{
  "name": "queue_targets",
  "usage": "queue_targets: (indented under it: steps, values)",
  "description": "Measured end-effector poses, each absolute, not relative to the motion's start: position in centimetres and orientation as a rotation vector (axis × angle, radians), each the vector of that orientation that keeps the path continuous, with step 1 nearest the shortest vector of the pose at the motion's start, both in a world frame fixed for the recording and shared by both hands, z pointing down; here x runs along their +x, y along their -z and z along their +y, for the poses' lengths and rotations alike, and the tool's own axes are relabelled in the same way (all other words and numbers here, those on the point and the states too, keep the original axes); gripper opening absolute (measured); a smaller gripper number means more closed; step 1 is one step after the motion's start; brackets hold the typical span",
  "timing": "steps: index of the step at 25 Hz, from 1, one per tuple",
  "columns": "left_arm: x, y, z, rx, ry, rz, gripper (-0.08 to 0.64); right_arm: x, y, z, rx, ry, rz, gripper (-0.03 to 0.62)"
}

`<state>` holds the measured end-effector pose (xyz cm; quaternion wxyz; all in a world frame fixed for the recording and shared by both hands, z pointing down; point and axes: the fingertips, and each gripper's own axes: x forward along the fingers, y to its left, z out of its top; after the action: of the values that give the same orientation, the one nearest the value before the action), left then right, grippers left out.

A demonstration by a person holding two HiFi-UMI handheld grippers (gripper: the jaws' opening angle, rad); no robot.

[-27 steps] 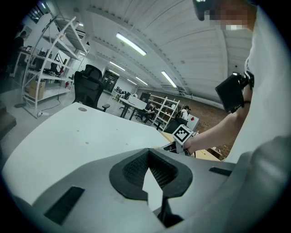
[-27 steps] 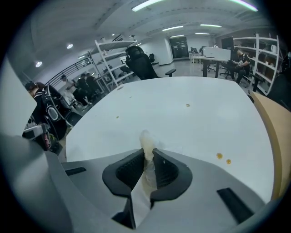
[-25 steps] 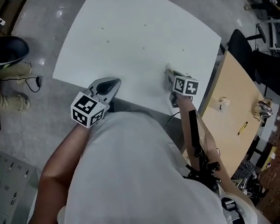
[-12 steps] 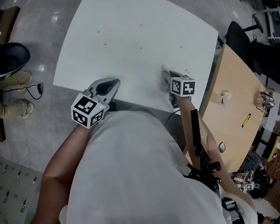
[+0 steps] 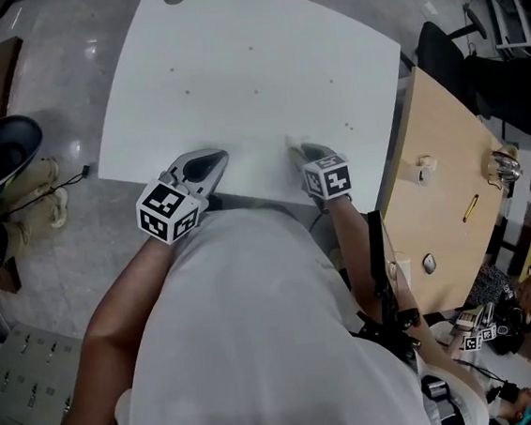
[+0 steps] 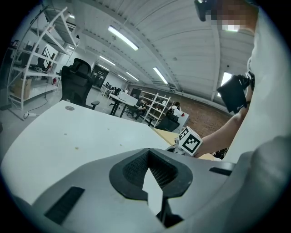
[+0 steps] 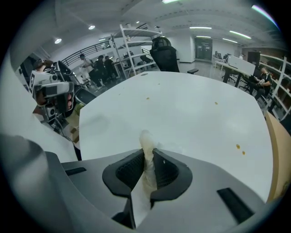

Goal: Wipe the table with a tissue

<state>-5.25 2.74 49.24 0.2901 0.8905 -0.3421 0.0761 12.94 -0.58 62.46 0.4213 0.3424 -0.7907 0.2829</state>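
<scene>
right hand-held gripper (image 5: 299, 151), clamped on tissue (image 7: 145, 137), has slid left along table (image 5: 250, 67); left hand-held gripper (image 6: 148, 151) closed, empty.

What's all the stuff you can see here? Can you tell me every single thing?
white table: one, white, in front of the person.
spots: a few, brownish, scattered on the white table.
tissue: one, whitish, pinched in the right gripper.
wooden table: one, tan, right of the white table, with small items on it.
office chair: one, black, at the white table's far side.
shelf racks: several, white, in the room beyond.
shirt: one, white, on the person.
left gripper: one, grey, near table edge, jaws shut and empty.
right gripper: one, grey, near table edge, jaws shut on the tissue.
</scene>
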Motion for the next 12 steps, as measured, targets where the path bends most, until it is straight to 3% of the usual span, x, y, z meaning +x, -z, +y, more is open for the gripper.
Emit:
queue_targets:
  steps: [7, 12]
  values:
    - [-4.6, -49.2, 2.3, 2.405, -0.203, -0.842, 0.006, 11.3, -61.9, 3.9, 0.665, -0.834, -2.033, 0.055]
    - [-4.0, -49.2, 1.8, 2.439, -0.221, -0.77, 0.006, 12.9, -58.2, 3.3, 0.912, -1.079, -2.183, 0.055]
